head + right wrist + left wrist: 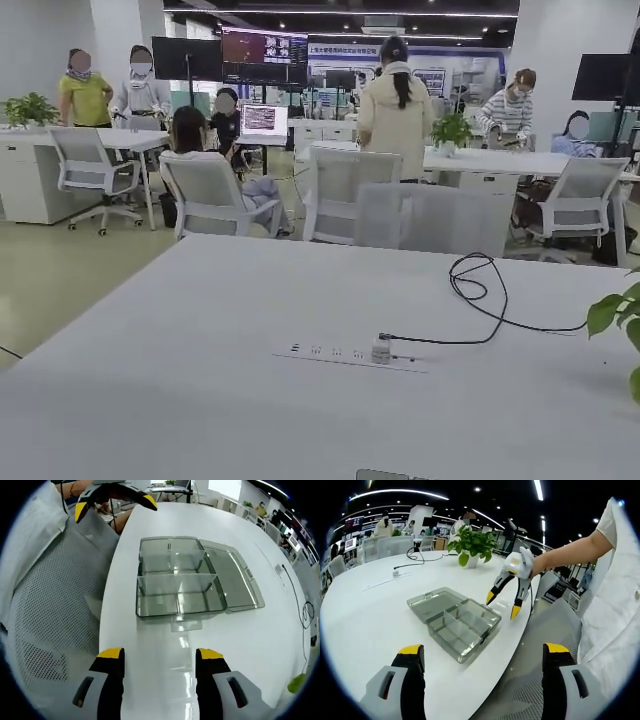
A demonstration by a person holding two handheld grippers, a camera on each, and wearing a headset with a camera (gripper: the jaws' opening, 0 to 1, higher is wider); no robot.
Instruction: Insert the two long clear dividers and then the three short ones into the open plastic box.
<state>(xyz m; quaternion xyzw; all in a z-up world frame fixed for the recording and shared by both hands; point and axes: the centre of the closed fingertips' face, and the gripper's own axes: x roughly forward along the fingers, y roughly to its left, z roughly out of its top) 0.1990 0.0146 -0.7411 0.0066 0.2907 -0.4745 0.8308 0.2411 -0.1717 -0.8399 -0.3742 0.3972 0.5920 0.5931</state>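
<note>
Box [175,613] (clear plastic), ahead of right gripper [160,655]

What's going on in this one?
A person holds a gripper in each hand at a white table. The left gripper and the right gripper are both open and empty, poised near a clear plastic box at the table's edge. Its lid lies flat, open beside it. Clear dividers already stand inside the box, though I can't tell how many.
</note>
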